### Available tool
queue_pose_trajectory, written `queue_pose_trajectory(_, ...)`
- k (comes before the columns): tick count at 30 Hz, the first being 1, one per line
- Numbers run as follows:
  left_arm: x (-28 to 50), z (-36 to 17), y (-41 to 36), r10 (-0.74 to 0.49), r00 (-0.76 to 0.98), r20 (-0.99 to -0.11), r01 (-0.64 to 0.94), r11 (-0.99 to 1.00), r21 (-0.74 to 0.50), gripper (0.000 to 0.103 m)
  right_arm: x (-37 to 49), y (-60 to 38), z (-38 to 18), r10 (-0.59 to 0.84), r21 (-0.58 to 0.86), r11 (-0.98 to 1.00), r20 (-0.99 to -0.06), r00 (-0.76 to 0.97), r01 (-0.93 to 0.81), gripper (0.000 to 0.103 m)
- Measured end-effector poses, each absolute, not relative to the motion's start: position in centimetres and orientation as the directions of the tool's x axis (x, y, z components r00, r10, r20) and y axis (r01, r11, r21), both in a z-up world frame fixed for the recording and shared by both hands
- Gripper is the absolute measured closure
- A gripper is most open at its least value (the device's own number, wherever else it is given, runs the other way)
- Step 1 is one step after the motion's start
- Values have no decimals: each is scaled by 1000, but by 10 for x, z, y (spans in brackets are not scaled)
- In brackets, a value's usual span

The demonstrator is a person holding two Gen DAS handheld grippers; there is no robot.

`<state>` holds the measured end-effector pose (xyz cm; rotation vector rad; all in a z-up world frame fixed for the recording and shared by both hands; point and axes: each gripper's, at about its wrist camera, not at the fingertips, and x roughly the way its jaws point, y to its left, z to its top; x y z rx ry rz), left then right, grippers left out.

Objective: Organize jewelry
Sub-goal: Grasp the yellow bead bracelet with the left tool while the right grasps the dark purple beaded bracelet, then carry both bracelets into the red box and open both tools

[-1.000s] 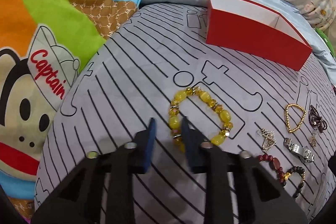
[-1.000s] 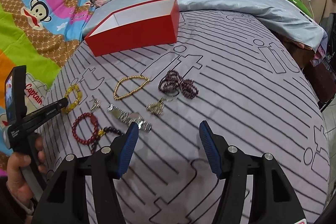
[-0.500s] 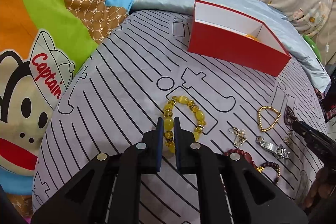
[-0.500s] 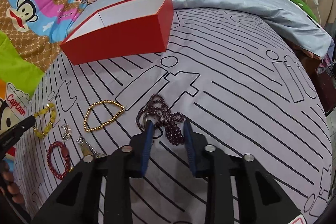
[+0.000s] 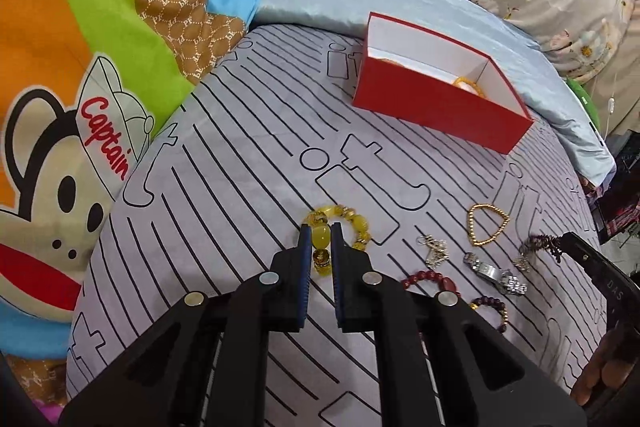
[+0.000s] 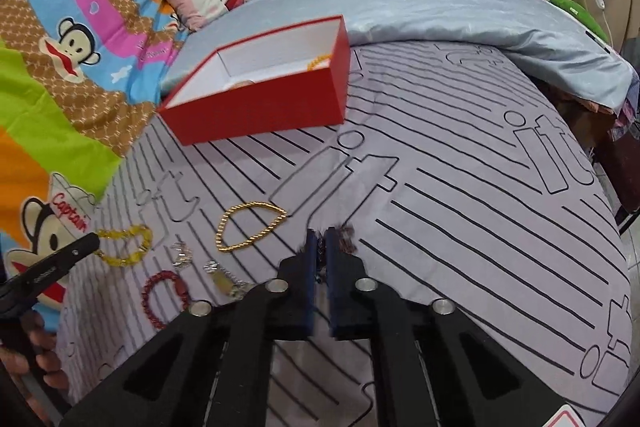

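while both claws grip bracelets, the red box (image 5: pixel 436 107) holds a gold bangle (image 5: pixel 468 84).

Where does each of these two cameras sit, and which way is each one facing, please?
Left wrist: on the left gripper, looking down its fingers at the yellow bead bracelet it pinches.
Right wrist: on the right gripper, just closed on the dark bead strand; a hand shows at left.
Both show the red box and gold chain bracelet.

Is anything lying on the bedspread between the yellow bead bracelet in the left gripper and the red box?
Nothing visible. The left gripper is shut on the yellow bead bracelet, and only bare striped bedspread lies between it and the red box.
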<state>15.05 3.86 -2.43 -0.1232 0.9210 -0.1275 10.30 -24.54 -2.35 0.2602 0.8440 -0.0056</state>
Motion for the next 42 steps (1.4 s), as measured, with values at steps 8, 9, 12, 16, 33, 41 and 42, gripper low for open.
queue_pose_trajectory(8,138,13,27,-221,623,-750,121,975,-187,94,84,-238,6,120,244,967,-700,704,78,100)
queue_pose_trajectory(9,138,17,26,-228,625,-746,130,973,-188,94,84,-239,9,121,246,966,-696,708,77,100)
queue_pose_trajectory(12,138,32,20,-244,637,-731,154,970,-189,94,85,-240,22,124,249,966,-676,727,66,100)
queue_pose_trajectory(16,145,53,9,-267,655,-706,189,964,-189,94,97,-242,38,138,255,966,-652,745,45,100)
queue_pose_trajectory(33,277,98,-56,-307,722,-621,265,951,-162,94,234,-252,81,153,258,966,-589,794,5,100)
queue_pose_trajectory(41,329,66,-74,-281,689,-668,250,957,-144,94,285,-251,46,146,241,970,-645,750,19,100)
queue_pose_trajectory(42,333,62,-75,-277,684,-675,250,958,-140,94,288,-250,40,152,246,969,-654,741,18,100)
